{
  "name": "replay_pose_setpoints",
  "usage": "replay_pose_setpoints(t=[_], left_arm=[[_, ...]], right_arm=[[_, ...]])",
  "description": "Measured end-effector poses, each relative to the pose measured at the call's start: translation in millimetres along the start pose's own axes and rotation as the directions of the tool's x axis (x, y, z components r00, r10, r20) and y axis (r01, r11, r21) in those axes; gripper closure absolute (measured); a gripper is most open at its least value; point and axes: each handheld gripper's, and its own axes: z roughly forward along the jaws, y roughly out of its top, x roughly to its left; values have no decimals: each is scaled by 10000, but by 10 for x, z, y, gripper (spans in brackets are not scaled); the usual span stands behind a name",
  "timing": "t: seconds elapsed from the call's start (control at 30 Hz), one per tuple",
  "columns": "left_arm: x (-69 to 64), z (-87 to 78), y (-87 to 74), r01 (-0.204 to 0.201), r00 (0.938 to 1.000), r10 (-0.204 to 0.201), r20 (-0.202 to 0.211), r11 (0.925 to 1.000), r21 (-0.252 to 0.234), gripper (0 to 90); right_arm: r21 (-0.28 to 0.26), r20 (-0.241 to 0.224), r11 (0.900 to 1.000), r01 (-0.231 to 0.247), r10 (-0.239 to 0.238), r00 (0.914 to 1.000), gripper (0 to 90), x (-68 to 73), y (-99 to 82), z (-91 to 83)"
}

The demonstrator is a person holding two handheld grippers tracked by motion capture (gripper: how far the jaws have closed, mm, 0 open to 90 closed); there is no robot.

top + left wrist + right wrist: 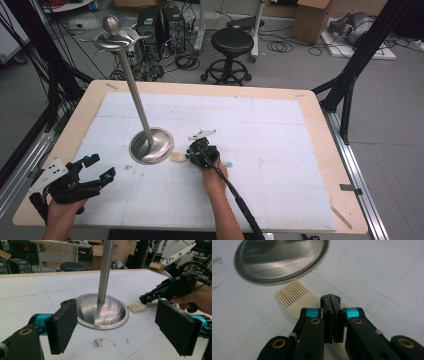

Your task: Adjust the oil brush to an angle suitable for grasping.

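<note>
I have the right tool [333, 322] low over the white worktop [280, 130], its jaws pressed together around the handle of a cream silicone brush [295, 296]. The handle runs down between the jaws and a pale sliver of it shows beneath them in the right gripper view. The brush's ribbed head fans out just ahead of the tool and to its left, lying flat on the worktop. The tips of the bristles sit right beside the rim of the metal stand's round base [279, 260], though I cannot tell whether they touch it.

In the high view the right tool [196, 151] sits just to the right of the stand [151, 145], with the brush head [177, 157] between them. The stand's thin pole rises from the base and leans away toward a knobbed top with small hooks.

My left tool [117, 325] is held wide, both black pads spread well apart with nothing between them. It hangs near the worktop's near left edge [95, 170], and the stand's base [105, 312] lies ahead of it, framed between the pads. Beyond its right pad I see the hand [197, 298] carrying the right tool.
</note>
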Motion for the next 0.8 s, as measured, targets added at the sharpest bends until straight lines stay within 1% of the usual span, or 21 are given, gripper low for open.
replay_pose_setpoints(t=[0.17, 0.27, 0.37, 0.5, 0.63, 0.67, 0.7, 0.73, 0.77, 0.8], left_arm=[[2, 9, -2, 11, 10000, -11, 17, 10000, 68, 187], [-3, 7, -1, 7, 10000, -7, 31, 10000, 57, 187], [-7, 14, -4, 32, 10000, -32, 21, 10000, 85, 187], [-13, 22, -5, -35, 10000, 34, 61, 9999, 141, 194], [-16, 26, -8, -39, 10000, 38, 58, 9999, 156, 194], [-16, 26, -9, -37, 10000, 36, 55, 9999, 169, 195], [-18, 25, -11, -39, 10000, 38, 41, 9998, 175, 194], [-19, 24, -14, -50, 10000, 50, 38, 9998, 177, 194], [-19, 23, -16, -70, 10000, 69, 50, 9998, 192, 195], [-19, 23, -18, -73, 10000, 72, 46, 9998, 205, 194]], right_arm=[[91, -604, 9997, 248, -242, 9979, 892, 132, -87, -70], [108, -894, 9996, 258, -248, 9957, 892, 183, -166, -142], [88, -1132, 9996, 259, -248, 9933, 892, 228, -249, -210], [97, -1379, 9993, 350, -334, 9899, 891, 312, -334, -282], [92, -1497, 9995, 309, -291, 9883, 892, 385, -401, -336], [84, -1534, 9994, 325, -308, 9877, 892, 407, -419, -352], [62, -1520, 9990, 436, -422, 9875, 892, 410, -427, -369], [-52, -1369, 9990, 449, -452, 9895, 892, 400, -431, -396], [-249, -1143, 9989, 409, -435, 9925, 892, 360, -434, -438], [-486, -941, 9985, 235, -280, 9952, 892, 292, -435, -485]])
